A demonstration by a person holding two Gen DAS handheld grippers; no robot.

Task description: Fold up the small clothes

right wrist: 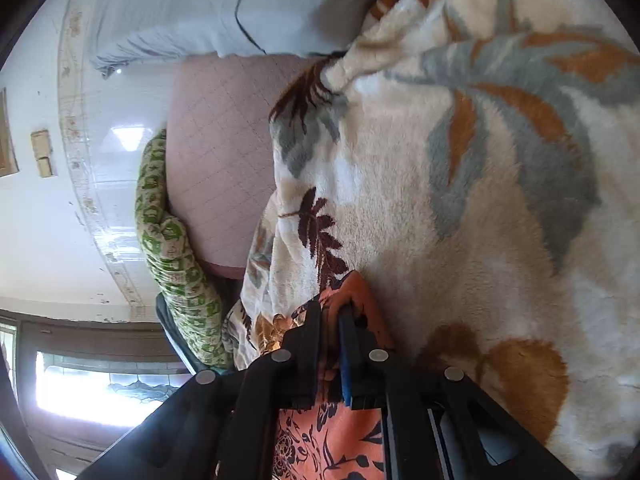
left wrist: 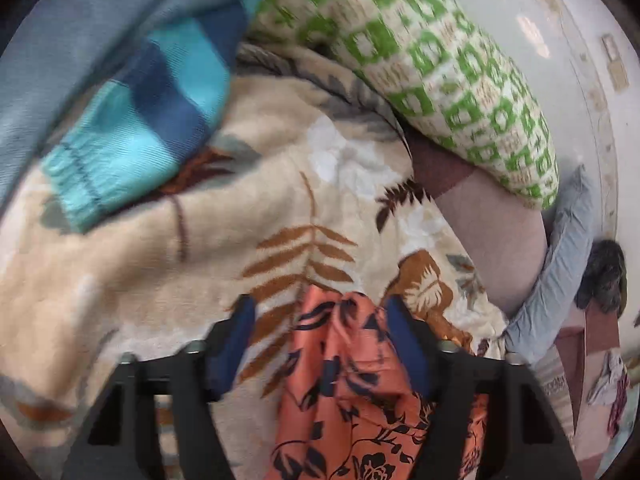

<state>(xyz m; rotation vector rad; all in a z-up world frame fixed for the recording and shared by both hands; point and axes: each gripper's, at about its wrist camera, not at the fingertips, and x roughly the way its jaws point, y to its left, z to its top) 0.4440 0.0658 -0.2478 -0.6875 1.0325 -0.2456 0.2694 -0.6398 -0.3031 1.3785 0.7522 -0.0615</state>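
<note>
An orange cloth with a dark floral print [left wrist: 348, 380] lies on a cream fleece blanket with leaf patterns [left wrist: 160, 264]. In the left wrist view my left gripper [left wrist: 320, 312] has its blue-padded fingers spread apart, and the bunched cloth runs up between them against the right pad. In the right wrist view my right gripper [right wrist: 334, 312] is shut on an edge of the same orange cloth [right wrist: 340, 436], its narrow fingers pinching the fabric over the blanket [right wrist: 460, 220].
A green-and-white patterned pillow [left wrist: 440, 64] and a blue checked garment [left wrist: 152, 112] lie on the bed beyond the cloth. A pink quilted mattress [right wrist: 220, 152], a grey-blue sheet [right wrist: 192, 4] and a white wall [right wrist: 40, 220] border the blanket.
</note>
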